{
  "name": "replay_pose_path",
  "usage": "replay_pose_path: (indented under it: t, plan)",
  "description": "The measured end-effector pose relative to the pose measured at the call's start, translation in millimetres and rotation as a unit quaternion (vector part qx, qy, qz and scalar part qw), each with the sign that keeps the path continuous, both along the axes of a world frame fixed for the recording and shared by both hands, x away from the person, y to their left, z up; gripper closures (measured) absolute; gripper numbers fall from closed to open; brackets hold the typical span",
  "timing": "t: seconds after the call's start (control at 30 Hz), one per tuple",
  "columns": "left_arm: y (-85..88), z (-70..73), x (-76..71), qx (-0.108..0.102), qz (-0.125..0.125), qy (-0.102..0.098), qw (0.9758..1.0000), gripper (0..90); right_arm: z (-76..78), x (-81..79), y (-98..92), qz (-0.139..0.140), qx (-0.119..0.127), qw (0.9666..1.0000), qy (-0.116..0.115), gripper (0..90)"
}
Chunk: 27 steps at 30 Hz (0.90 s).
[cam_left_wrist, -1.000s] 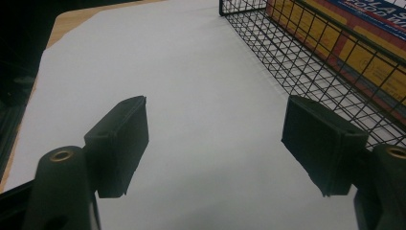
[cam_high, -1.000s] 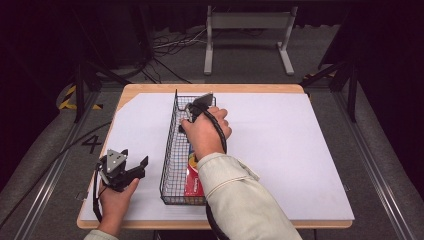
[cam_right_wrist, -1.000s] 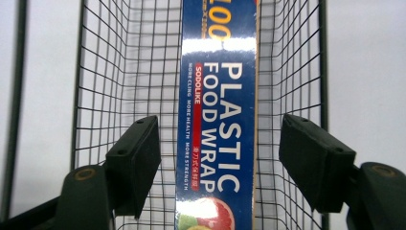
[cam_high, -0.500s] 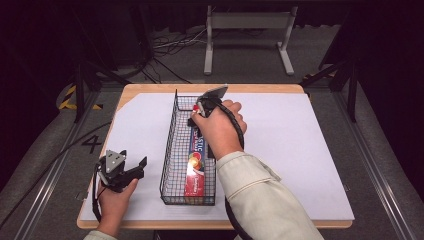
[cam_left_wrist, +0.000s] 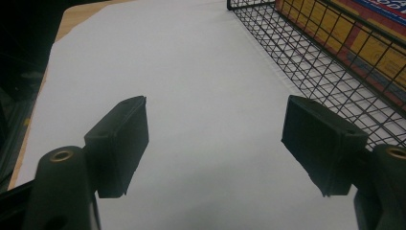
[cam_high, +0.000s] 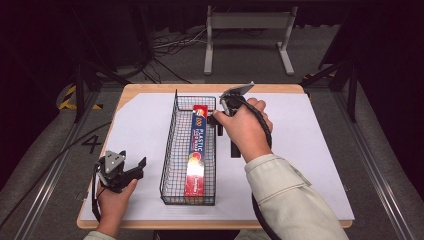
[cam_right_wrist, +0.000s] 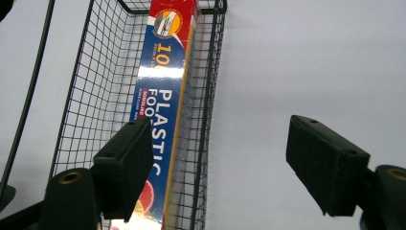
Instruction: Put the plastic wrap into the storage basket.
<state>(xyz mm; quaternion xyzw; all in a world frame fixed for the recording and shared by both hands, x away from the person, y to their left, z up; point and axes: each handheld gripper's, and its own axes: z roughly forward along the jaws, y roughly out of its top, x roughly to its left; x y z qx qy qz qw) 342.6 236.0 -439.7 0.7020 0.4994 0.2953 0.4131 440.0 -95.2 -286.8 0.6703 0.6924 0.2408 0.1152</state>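
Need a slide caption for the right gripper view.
Open right gripper above the wrap box lying in the wire basket.

Bare white sheet (cam_high: 310, 150) either side of the wire basket (cam_high: 172, 150).

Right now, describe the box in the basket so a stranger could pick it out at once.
On the white sheet covering the table stands a long black wire basket. Inside it, against the wall nearer the right claw, lies the plastic wrap box. It is long and narrow, blue and red with white lettering reading PLASTIC, the one colourful thing there.
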Motion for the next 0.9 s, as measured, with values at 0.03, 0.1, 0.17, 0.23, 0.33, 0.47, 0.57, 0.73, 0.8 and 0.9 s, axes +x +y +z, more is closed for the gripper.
replay_pose_path:
  t: [0.03,0.1,0.17,0.23,0.33,0.47,0.57,0.73,0.8,0.9]
  plan:
    - [0.2,0.0,-0.2,0.001,0.000,0.001,1.0000,24.5,0.8,-0.9,-4.2,0.001,0.001,1.0000,-0.003,24.9]
    - [0.4,-0.1,-0.4,0.002,0.001,0.001,1.0000,24.5,1.6,-1.8,-8.6,0.000,0.002,1.0000,-0.004,24.9]
    - [1.1,-0.1,-0.8,0.001,0.001,0.001,1.0000,24.5,2.1,-3.4,-24.6,0.004,0.009,0.9999,-0.009,23.5]
    - [1.2,-0.2,-0.9,0.000,0.002,0.001,1.0000,24.5,2.2,-3.5,-28.1,0.004,0.011,0.9999,-0.011,23.3]
    - [1.4,-0.5,-0.3,0.001,0.004,0.001,1.0000,24.5,1.7,-4.7,-42.2,0.009,0.018,0.9997,-0.011,22.2]
    - [1.4,-0.5,0.0,0.001,0.003,0.002,1.0000,24.5,1.8,-5.2,-60.1,0.015,0.029,0.9993,-0.016,20.0]
    - [1.3,-0.9,0.6,0.002,0.004,0.003,1.0000,24.6,2.3,-5.9,-70.9,0.019,0.033,0.9990,-0.026,19.4]
    - [1.8,-1.0,0.6,0.000,0.007,0.003,1.0000,24.5,-0.4,-7.4,-82.6,0.044,0.034,0.9978,-0.036,17.6]
    - [2.0,-1.0,0.5,-0.001,0.007,0.003,1.0000,24.5,-3.1,-8.8,-88.7,0.056,0.033,0.9970,-0.041,17.5]
    - [2.0,-0.8,0.3,-0.001,0.006,0.004,1.0000,24.5,-8.8,-11.3,-100.3,0.083,0.029,0.9939,-0.067,17.0]
